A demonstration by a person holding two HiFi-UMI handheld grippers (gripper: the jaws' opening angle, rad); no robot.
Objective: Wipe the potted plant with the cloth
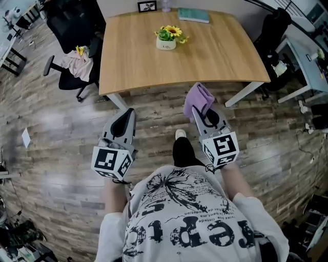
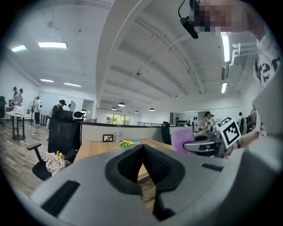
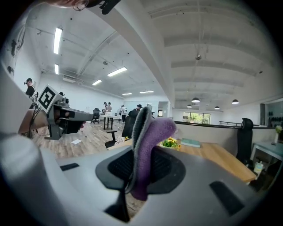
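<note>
The right claw [image 1: 204,108] is clamping the cloth [image 1: 198,99]; the left claw [image 1: 127,113] is hanging closed, empty; the potted plant [image 1: 167,37] is sitting near the far edge of the bench [image 1: 220,59]

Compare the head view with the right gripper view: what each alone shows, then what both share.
Head view only: the framed picture and the person's shoe. Right gripper view only: ceiling lights and people standing far off. Both: the purple cloth clamped in the right gripper, and the potted plant on the wooden table.
</note>
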